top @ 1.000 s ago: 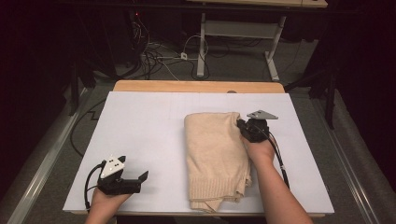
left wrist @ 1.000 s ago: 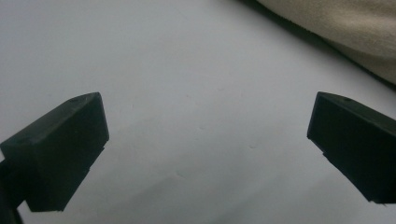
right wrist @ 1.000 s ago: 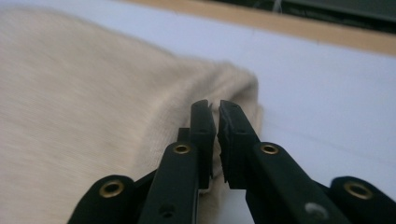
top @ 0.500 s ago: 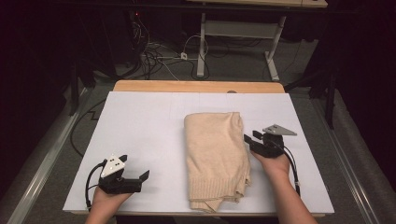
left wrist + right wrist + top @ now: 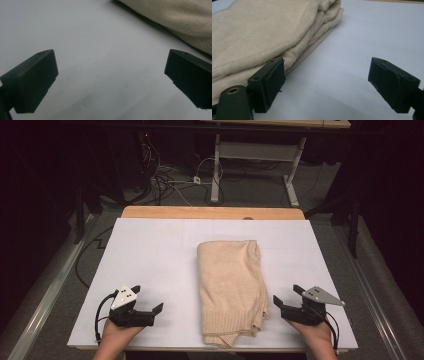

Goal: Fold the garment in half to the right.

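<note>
**Folded sweater left lying as both grippers rest at the table's near edge**

The right gripper [image 5: 289, 302], its jaws wide and holding nothing after opening over the last moments, sits low on the white table [image 5: 150, 250] just beside the near right edge of a folded cream sweater [image 5: 231, 287]; in the right gripper view one pad stands right by the knit's stacked layers [image 5: 322, 22] without pressing on them. The left gripper [image 5: 150, 310] rests well apart from the garment near the table's front left, jaws likewise spread and empty, with bare tabletop between its fingertips and the sweater's edge [image 5: 180, 17] just beyond. The garment lies lengthwise in the middle of the table, its ribbed hem toward the person and slightly ragged at the near corner. The fold looks done and the work appears to be at its letting-go stage. To finish cleanly, the hands would do best to draw straight back from the cloth, keeping jaws clear of the loose hem so no layer is dragged out of square.
</note>
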{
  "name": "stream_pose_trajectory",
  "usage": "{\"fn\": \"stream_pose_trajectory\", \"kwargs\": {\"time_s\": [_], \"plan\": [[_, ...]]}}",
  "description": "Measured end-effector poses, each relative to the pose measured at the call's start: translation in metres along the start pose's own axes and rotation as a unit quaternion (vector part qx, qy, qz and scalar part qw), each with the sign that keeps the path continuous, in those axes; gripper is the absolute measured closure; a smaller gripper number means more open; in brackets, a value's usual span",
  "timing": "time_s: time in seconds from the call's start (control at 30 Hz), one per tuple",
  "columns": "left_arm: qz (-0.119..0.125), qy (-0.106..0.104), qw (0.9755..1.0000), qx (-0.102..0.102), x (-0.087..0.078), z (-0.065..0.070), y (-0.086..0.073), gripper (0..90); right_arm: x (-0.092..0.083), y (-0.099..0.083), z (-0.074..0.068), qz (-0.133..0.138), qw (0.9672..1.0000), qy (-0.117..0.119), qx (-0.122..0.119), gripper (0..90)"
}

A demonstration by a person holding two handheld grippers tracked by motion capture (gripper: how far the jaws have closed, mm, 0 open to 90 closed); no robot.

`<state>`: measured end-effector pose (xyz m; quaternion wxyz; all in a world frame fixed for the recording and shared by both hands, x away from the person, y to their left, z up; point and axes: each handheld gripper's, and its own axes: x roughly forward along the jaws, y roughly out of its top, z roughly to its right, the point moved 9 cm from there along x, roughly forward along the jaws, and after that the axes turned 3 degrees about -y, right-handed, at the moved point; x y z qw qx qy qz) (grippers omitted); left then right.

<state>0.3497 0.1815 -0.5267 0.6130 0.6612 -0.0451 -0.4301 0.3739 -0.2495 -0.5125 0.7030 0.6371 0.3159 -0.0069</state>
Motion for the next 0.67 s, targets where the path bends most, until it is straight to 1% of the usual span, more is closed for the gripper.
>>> {"fn": "stream_pose_trajectory", "kwargs": {"time_s": [0.13, 0.2, 0.23, 0.3, 0.4, 0.47, 0.67], "plan": [[0.004, 0.000, 1.0000, -0.002, -0.001, 0.000, 0.001, 0.0, -0.017, -0.002, 0.000, 0.024, 0.9997, -0.002, 0.008, 5.2], [0.004, 0.003, 1.0000, 0.001, -0.001, 0.000, 0.002, 0.0, -0.022, -0.002, 0.000, 0.032, 0.9995, -0.007, 0.002, 0.4], [0.004, 0.004, 1.0000, 0.003, -0.001, 0.001, 0.002, 0.0, -0.024, -0.002, 0.000, 0.033, 0.9994, -0.008, 0.002, 0.1], [0.003, 0.007, 1.0000, 0.004, -0.002, 0.001, 0.002, 0.0, -0.027, -0.001, -0.001, 0.041, 0.9991, -0.002, 0.006, 0.0], [0.001, 0.014, 0.9999, 0.006, -0.003, 0.001, 0.002, 0.0, -0.029, 0.001, -0.002, 0.048, 0.9988, -0.006, -0.003, 0.0], [-0.001, 0.019, 0.9998, 0.007, -0.003, 0.000, 0.002, 0.0, -0.029, 0.001, -0.003, 0.048, 0.9988, -0.009, -0.008, 0.0], [0.000, 0.025, 0.9997, 0.005, -0.006, -0.002, 0.003, 0.0, -0.030, 0.001, -0.005, 0.049, 0.9987, -0.008, -0.009, 0.0]]}}
